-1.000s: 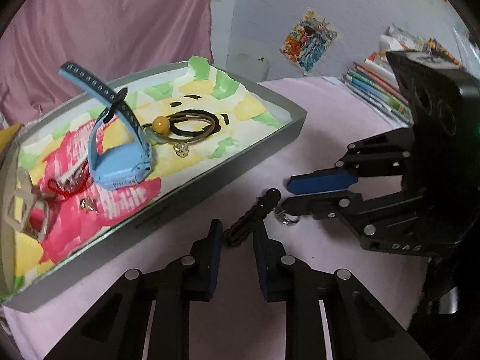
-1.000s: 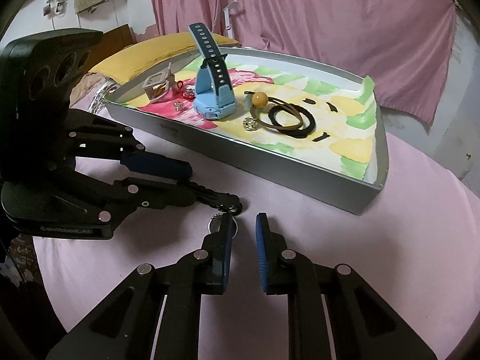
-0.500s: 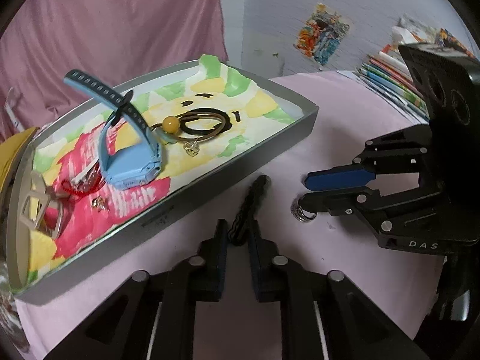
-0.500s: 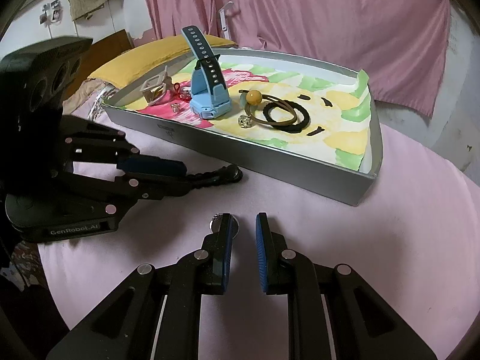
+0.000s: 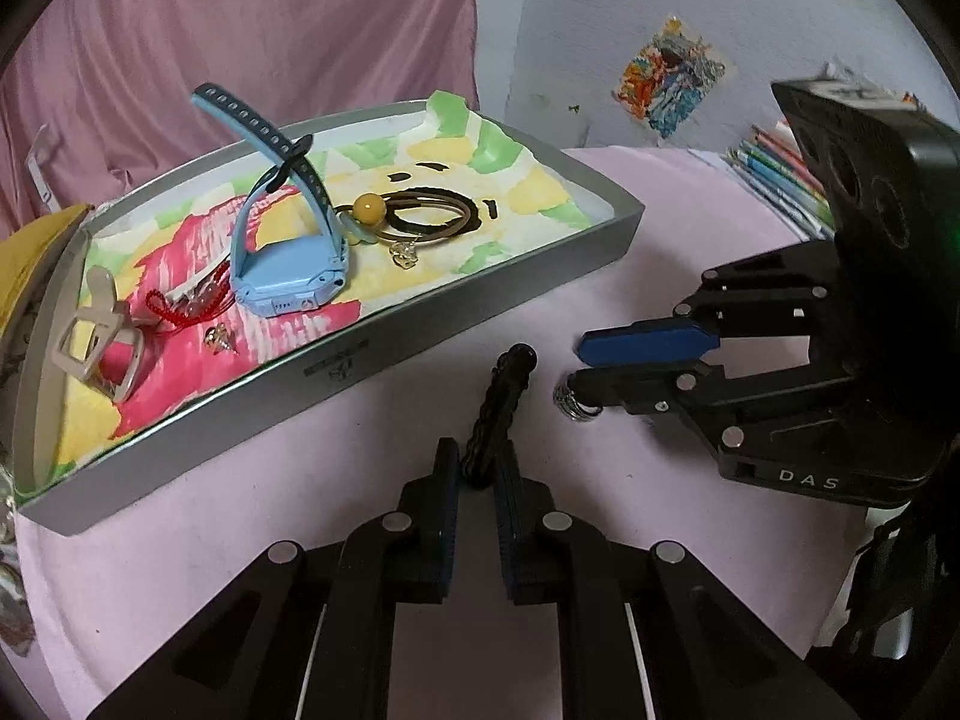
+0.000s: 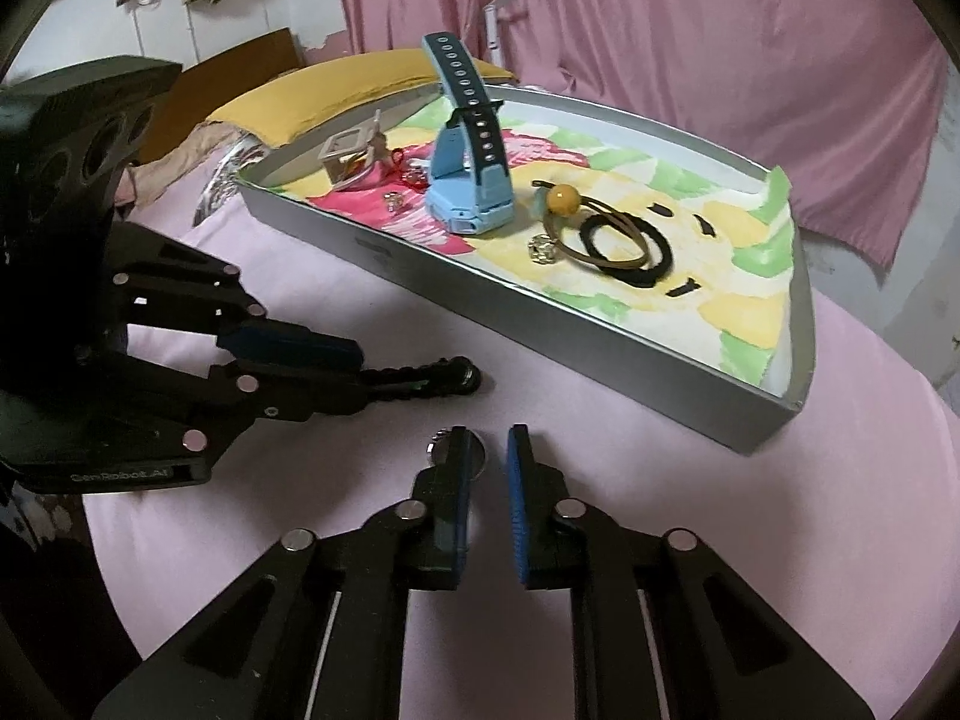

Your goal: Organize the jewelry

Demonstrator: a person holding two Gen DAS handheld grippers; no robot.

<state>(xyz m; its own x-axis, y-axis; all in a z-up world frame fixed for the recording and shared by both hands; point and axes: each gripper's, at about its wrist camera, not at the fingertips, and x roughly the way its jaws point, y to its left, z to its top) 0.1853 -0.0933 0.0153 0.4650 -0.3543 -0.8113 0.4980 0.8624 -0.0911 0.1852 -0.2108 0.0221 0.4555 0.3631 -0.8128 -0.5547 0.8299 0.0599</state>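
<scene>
Left wrist view: left gripper (image 5: 477,468) has just pinched the near end of the black beaded bracelet (image 5: 501,402), which juts ahead of its jaws over the pink cloth (image 5: 360,480); right gripper (image 6: 486,450) has just closed onto the silver ring (image 5: 575,405) at its tips

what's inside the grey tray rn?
In the grey tray: blue watch, hair ties, beige claw clip, red cord, two small charms. The paper liner hides the tray floor.
</scene>
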